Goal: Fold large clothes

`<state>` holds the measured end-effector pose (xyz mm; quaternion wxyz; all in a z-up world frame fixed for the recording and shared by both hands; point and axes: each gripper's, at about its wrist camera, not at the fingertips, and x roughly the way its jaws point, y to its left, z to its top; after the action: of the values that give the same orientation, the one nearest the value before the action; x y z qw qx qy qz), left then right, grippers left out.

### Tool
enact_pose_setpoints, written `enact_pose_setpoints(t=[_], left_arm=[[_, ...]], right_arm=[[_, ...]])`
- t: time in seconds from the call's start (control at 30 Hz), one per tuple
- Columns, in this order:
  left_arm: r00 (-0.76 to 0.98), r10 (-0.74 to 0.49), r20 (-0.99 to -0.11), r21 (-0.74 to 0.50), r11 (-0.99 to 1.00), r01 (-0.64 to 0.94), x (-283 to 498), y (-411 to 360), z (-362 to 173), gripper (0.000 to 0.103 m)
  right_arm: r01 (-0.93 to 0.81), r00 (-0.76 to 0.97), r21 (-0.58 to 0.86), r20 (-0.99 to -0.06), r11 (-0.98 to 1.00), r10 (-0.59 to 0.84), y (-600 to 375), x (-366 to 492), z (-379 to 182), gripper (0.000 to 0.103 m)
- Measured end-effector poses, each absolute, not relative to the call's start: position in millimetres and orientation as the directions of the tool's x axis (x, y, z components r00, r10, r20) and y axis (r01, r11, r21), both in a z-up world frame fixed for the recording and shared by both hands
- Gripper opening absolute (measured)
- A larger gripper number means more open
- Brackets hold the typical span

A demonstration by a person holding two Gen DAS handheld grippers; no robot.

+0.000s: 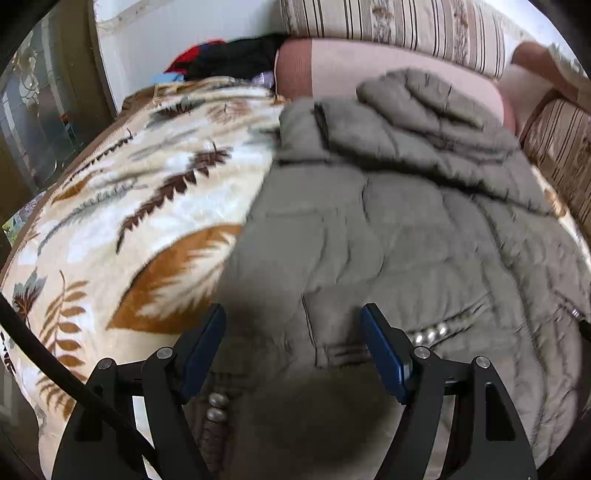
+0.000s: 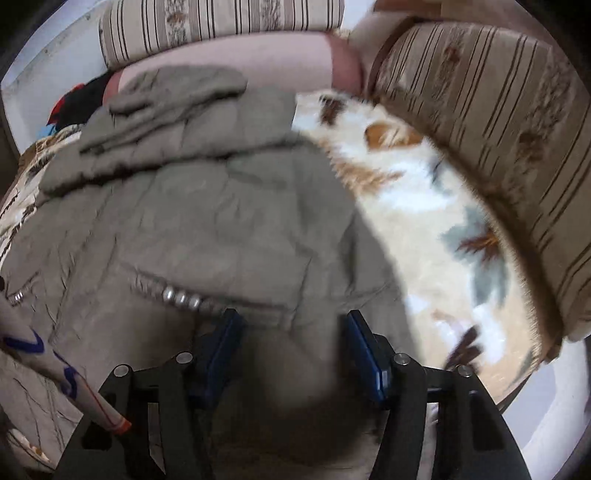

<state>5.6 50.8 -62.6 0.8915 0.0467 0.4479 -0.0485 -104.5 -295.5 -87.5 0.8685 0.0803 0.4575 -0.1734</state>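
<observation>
A puffy olive-grey quilted jacket lies spread on a leaf-patterned fleece blanket, its hood bunched at the far end. A row of silver snaps runs near its close edge. My left gripper is over the jacket's near left part, with a thick lump of fabric filling the space between its blue pads. My right gripper is at the near right edge, and bunched fabric sits between its pads too. Both grips stand wide on the padded cloth.
Striped sofa cushions and a pink bolster border the far and right sides. A dark and red clothes pile lies far left. A white sleeve with an orange cuff crosses the lower left.
</observation>
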Motion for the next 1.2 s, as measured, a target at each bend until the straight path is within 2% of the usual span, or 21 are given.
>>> enact_pose_setpoints(t=[0.13,0.23,0.37,0.43,0.57,0.7,0.93,1.1,1.2], left_arm=[[0.579,-0.042,-0.814,0.047,0.989,0.137,6,47,-64,0.074],[0.602,-0.063,-0.796,0.038,0.987,0.153,3,52,-50,0.074],[0.621,-0.037,-0.783,0.030,0.995,0.097,9,77,-42,0.077],[0.593,-0.044,-0.804,-0.006,0.998,0.066,17,92,-48,0.077],[0.500,-0.177,-0.848,-0.172,0.984,0.056,30,113,-66,0.077],[0.434,-0.310,-0.846,-0.306,0.949,0.081,33,115,-79,0.077],[0.412,-0.406,-0.815,-0.424,0.904,0.052,38,130,-72,0.078],[0.455,-0.396,-0.797,-0.418,0.907,0.058,38,146,-51,0.078],[0.433,-0.394,-0.811,-0.416,0.908,0.048,46,152,-55,0.078]], right_arm=[[0.349,0.527,-0.043,-0.817,0.936,-0.234,-291,-108,-90,0.065],[0.365,0.561,0.030,-0.805,0.931,-0.193,-304,-116,-79,0.066],[0.446,0.575,0.053,-0.782,0.894,-0.240,-332,-122,-65,0.077],[0.487,0.563,0.077,-0.789,0.870,-0.246,-352,-122,-67,0.078],[0.494,0.519,0.122,-0.835,0.861,-0.180,-373,-113,-89,0.078],[0.471,0.568,0.294,-0.822,0.832,-0.031,-379,-115,-101,0.080],[0.439,0.591,0.381,-0.804,0.814,0.058,-385,-113,-102,0.080],[0.408,0.631,0.472,-0.765,0.782,0.132,-392,-103,-98,0.080],[0.390,0.612,0.465,-0.776,0.795,0.153,-386,-92,-106,0.080]])
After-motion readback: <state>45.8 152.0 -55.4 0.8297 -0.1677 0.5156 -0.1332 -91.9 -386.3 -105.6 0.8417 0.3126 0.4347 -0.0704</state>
